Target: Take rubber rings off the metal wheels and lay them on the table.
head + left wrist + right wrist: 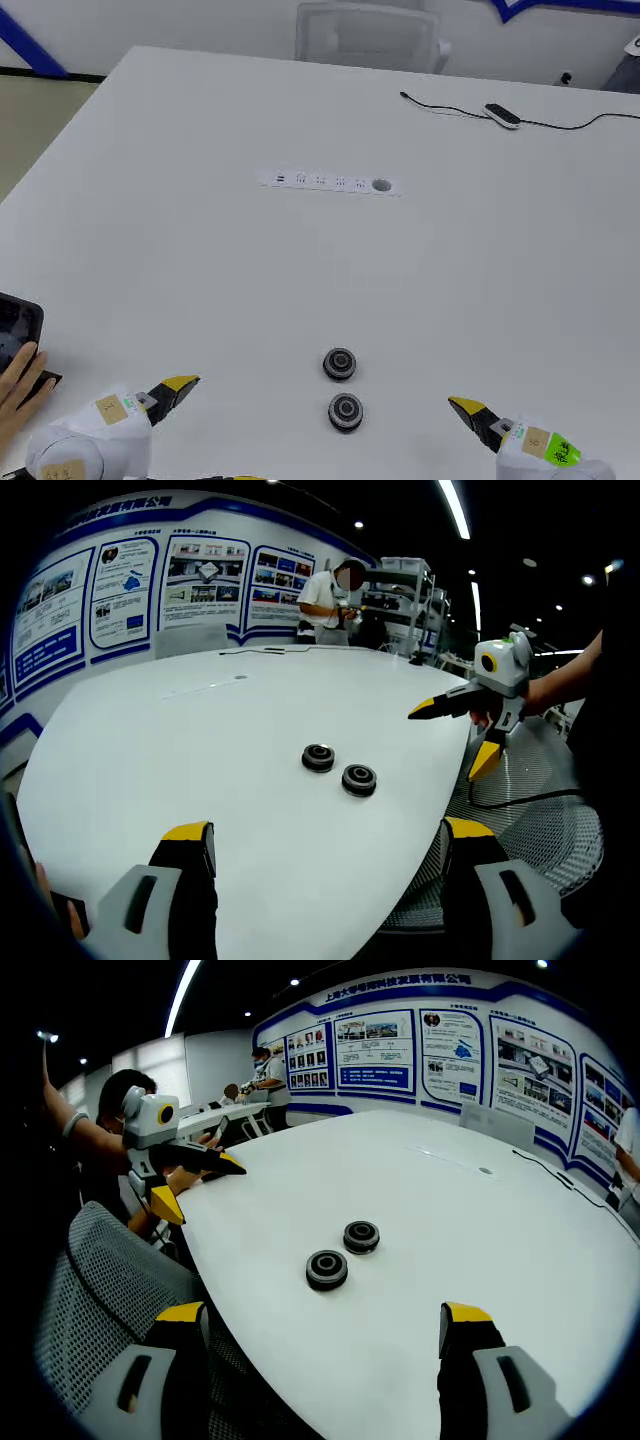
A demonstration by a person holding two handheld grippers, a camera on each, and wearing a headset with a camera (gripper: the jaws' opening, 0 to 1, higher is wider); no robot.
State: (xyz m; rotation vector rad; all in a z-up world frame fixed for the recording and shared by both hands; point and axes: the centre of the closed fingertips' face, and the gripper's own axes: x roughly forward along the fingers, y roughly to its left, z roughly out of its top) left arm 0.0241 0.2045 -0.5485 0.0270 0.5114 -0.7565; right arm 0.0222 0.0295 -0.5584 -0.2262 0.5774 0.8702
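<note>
Rubber rings [309, 1272] are being carried on both metal wheels [340, 364], which are lying just beside each other on the table [300, 280], ahead of and between the two tools, well clear of every jaw. The left gripper [327, 830] and right gripper [323, 1312] are being held wide and empty, probably so a wheel can be approached from either side. Each gripper view is showing the opposite tool's spread jaws, while a power strip [330, 182] beyond the wheels is being shown plainly from the head.
</note>
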